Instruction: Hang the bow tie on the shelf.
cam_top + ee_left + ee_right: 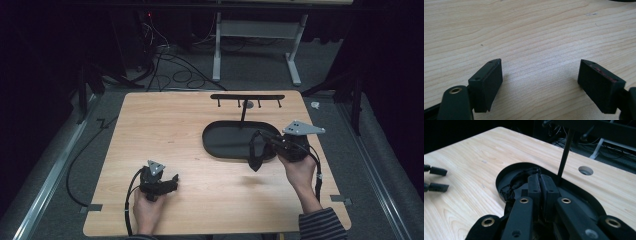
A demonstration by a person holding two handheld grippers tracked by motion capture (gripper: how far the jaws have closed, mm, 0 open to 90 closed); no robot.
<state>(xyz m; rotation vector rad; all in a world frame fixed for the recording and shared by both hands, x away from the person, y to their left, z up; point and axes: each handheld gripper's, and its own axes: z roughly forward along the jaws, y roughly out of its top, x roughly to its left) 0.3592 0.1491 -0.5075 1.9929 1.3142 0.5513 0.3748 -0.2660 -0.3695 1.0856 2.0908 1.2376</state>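
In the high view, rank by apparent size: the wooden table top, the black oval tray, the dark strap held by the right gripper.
1. wooden table top
2. black oval tray
3. dark strap, clamped in the right gripper

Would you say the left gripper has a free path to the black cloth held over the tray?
Probably yes: the left gripper is open, with bare table between it and the black cloth in the right gripper.

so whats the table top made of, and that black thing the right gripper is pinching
Table top: light wood or wood-look laminate, matte, with grain lines running across it. Black thing in the right gripper: looks like soft cloth or thin fabric, dull black; it hangs limp and crumples into folds over the oval tray. Exact fibre can't be told.
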